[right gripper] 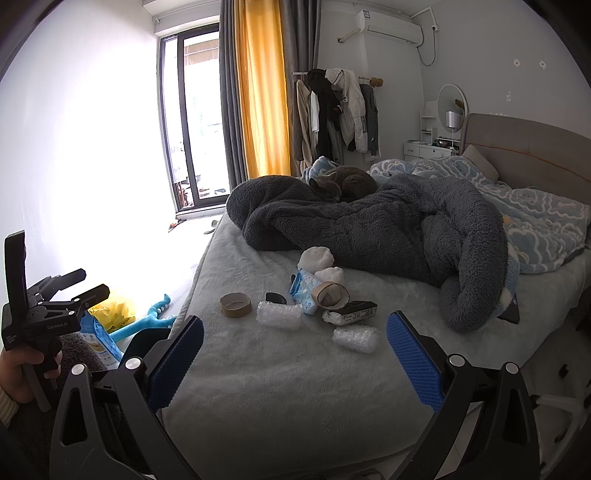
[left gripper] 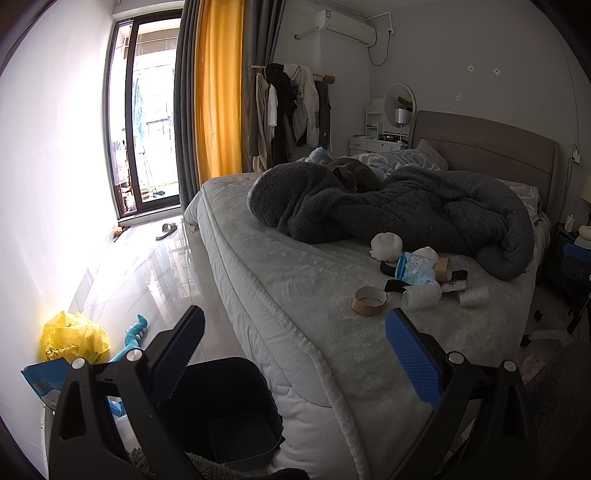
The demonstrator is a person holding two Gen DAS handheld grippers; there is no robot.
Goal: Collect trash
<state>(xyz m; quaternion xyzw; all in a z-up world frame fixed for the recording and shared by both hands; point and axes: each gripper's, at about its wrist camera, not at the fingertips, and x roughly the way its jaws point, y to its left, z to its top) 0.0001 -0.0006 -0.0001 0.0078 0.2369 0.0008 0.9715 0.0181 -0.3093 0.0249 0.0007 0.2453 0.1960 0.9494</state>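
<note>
I was in a bedroom of a lived-in home. A bed (right gripper: 280, 387) with a padded headboard (right gripper: 524, 147) filled the middle and right of the frame, a rumpled grey blanket (right gripper: 388, 236) heaped on it and a grey cat (right gripper: 343, 182) curled on top. At upper centre hung yellow curtains (right gripper: 260, 92) beside a glass balcony door (right gripper: 195, 118), and a rack of coats (right gripper: 340, 110) stood against the wall. An air conditioner (right gripper: 391, 27) sat at upper right, above a white dressing table with a round mirror (right gripper: 451, 107).
</note>
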